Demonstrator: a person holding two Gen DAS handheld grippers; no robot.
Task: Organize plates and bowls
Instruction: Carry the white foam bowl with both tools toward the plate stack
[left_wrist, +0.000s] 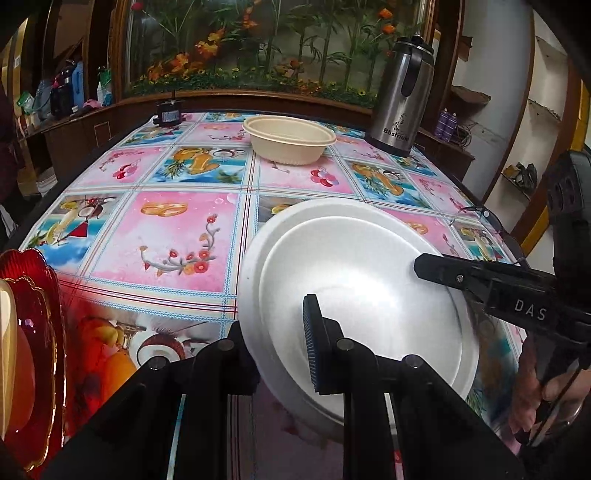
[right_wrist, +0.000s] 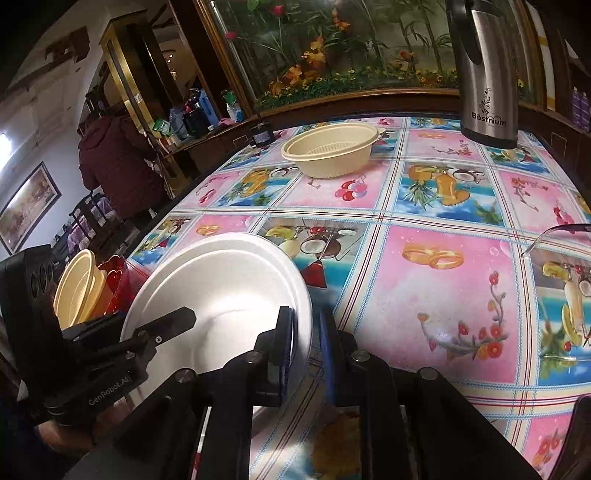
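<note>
A white foam plate (left_wrist: 354, 266) (right_wrist: 221, 280) is tilted over the near part of the table. My left gripper (left_wrist: 273, 317) (right_wrist: 181, 321) is shut on its rim, one blue pad (left_wrist: 312, 343) inside the dish and the other finger hidden behind the rim. My right gripper (right_wrist: 306, 321) (left_wrist: 443, 280) straddles the opposite rim with a gap showing beside its right pad (right_wrist: 327, 347), so it stands open. A beige bowl (left_wrist: 291, 142) (right_wrist: 332, 155) sits at the far middle of the table.
A red gold-edged plate (left_wrist: 29, 350) (right_wrist: 114, 280) and stacked beige bowls (right_wrist: 77, 288) stand on edge at the left. A steel thermos (left_wrist: 400, 96) (right_wrist: 484, 74) stands far right. Eyeglasses (right_wrist: 554, 236) lie right. A person in a maroon jacket (right_wrist: 114, 166) stands beyond the table.
</note>
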